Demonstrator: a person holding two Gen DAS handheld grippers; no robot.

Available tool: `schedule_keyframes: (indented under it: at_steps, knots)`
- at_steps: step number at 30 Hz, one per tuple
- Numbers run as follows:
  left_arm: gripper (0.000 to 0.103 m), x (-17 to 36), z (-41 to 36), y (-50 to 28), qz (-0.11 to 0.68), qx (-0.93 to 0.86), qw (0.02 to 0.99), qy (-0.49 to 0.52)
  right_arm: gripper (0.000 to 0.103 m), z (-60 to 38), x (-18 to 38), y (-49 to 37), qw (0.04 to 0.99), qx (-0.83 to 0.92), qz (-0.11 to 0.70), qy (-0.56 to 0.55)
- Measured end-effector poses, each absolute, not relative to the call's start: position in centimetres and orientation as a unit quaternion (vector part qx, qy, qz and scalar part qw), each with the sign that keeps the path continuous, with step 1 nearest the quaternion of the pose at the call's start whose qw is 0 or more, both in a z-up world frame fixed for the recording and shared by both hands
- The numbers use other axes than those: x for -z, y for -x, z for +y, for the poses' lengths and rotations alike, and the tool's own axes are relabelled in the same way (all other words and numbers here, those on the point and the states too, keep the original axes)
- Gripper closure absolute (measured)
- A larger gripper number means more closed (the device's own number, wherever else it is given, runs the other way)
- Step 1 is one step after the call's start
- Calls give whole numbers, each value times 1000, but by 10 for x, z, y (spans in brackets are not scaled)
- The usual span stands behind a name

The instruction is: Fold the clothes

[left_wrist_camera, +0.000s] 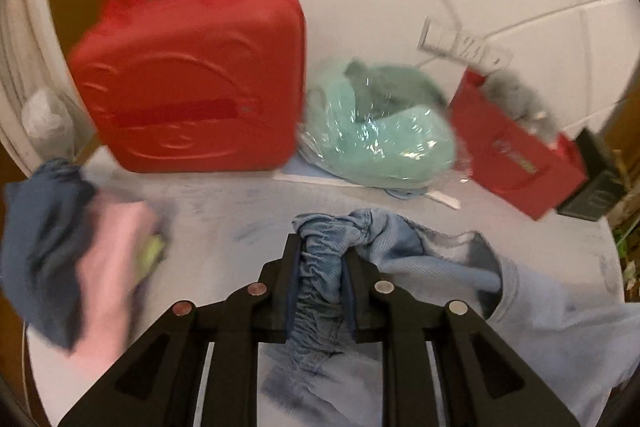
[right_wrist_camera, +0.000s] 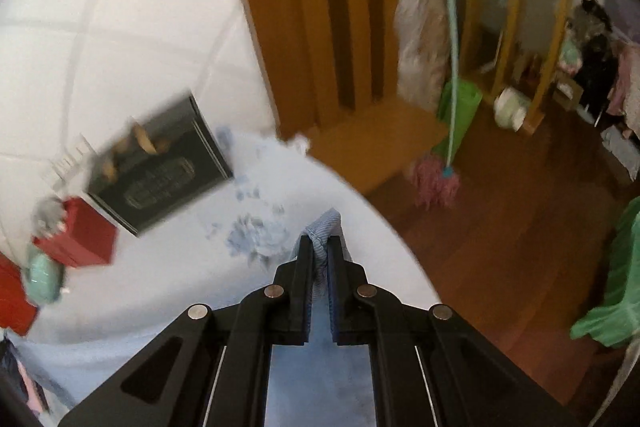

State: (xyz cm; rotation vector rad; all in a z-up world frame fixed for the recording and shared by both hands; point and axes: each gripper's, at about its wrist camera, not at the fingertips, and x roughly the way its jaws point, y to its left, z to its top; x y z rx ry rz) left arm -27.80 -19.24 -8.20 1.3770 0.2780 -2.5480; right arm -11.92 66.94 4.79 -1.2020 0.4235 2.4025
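A light blue denim garment [left_wrist_camera: 440, 255] with an elastic waistband lies over the pale blue table cover [left_wrist_camera: 240, 211]. My left gripper [left_wrist_camera: 322, 247] is shut on the gathered waistband, which bunches between the fingers. My right gripper [right_wrist_camera: 320, 247] is shut on another edge of the same light blue garment [right_wrist_camera: 324, 223], near the table's right edge; the cloth hangs below it. A pile of dark blue and pink clothes [left_wrist_camera: 60, 247] lies at the left of the table.
A red hard case [left_wrist_camera: 192, 67], a plastic-wrapped mint cushion [left_wrist_camera: 380, 131], a red paper bag [left_wrist_camera: 516, 155] and a black box [right_wrist_camera: 156, 167] stand along the wall. Right of the table are wood floor, a mop [right_wrist_camera: 448, 131] and a green leaf [right_wrist_camera: 616, 291].
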Motion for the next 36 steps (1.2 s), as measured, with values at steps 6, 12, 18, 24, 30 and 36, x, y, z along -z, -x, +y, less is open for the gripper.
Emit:
schedule_keyframes:
  at_steps: [6, 12, 18, 24, 30, 36]
  knots:
    - [71, 143, -164, 362, 60, 857, 128, -496, 89, 687, 66, 250, 251, -824, 162, 482]
    - [36, 121, -155, 331, 14, 876, 106, -470, 41, 676, 105, 271, 256, -819, 160, 488]
    - [35, 133, -186, 252, 6, 852, 122, -509, 28, 670, 87, 205, 251, -836, 170, 457]
    - [35, 166, -200, 198, 48, 826, 107, -552, 28, 645, 95, 120, 225, -823, 161, 496]
    - [35, 179, -190, 180, 78, 822, 76, -559, 26, 625, 112, 36, 223, -794, 170, 539]
    - [35, 182, -184, 178, 114, 815, 56, -565, 23, 608, 112, -34, 217, -781, 177, 558]
